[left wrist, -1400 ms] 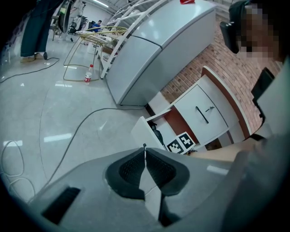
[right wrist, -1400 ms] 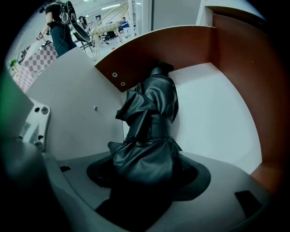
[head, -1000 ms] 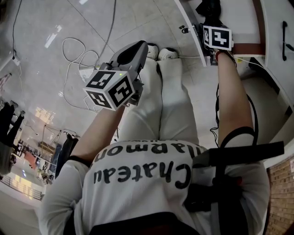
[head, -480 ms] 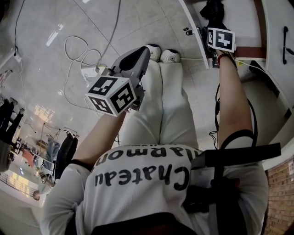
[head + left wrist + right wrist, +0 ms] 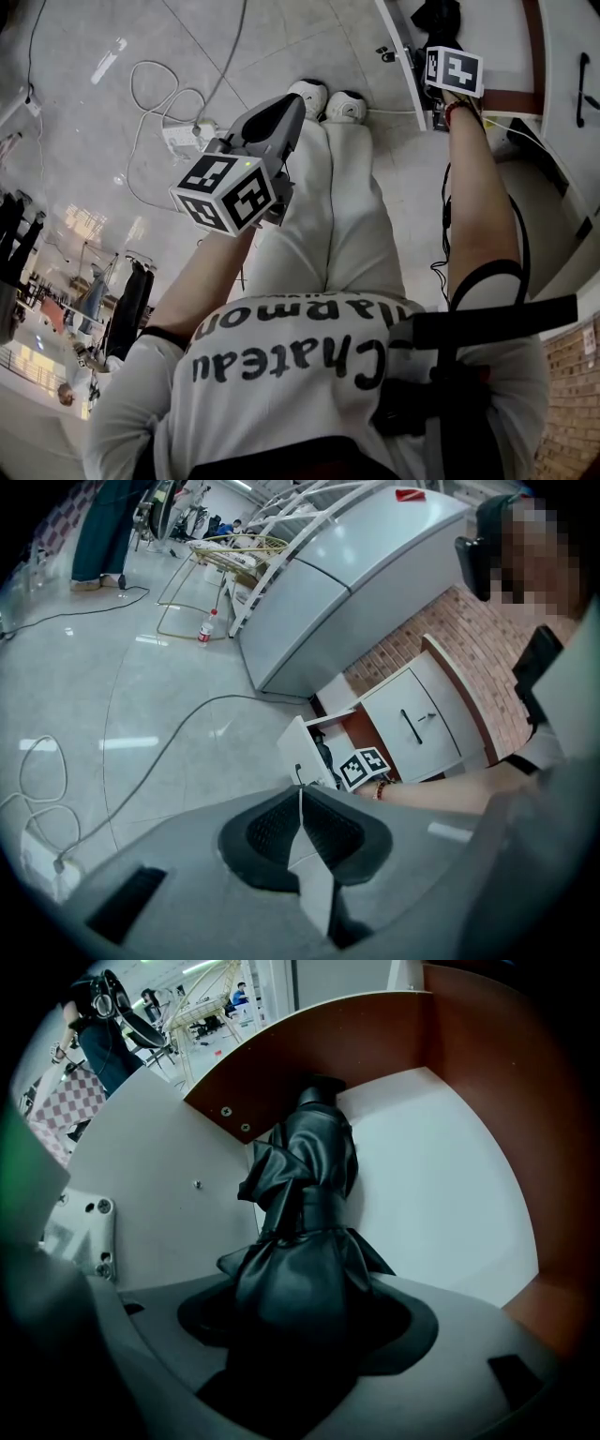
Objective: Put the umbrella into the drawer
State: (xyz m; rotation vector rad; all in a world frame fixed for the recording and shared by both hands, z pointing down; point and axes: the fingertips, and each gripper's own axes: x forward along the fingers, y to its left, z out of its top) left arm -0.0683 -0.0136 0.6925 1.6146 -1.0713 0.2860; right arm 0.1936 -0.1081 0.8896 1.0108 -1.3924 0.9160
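Black umbrella (image 5: 439, 14) in open drawer (image 5: 398, 42)

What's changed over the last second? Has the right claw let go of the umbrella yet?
The right claw has just been opening. Its jaws now stand wide, with the black umbrella loose between them, lying in the drawer. The claw has not pulled away. The left claw stays shut and empty above the legs, hardly shifted.

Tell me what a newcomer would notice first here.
A folded black umbrella lies in the open drawer, between the jaws of the right gripper, which have just been opening. The left gripper, shut and empty, hangs over the tiled floor beside the person's white trousers.
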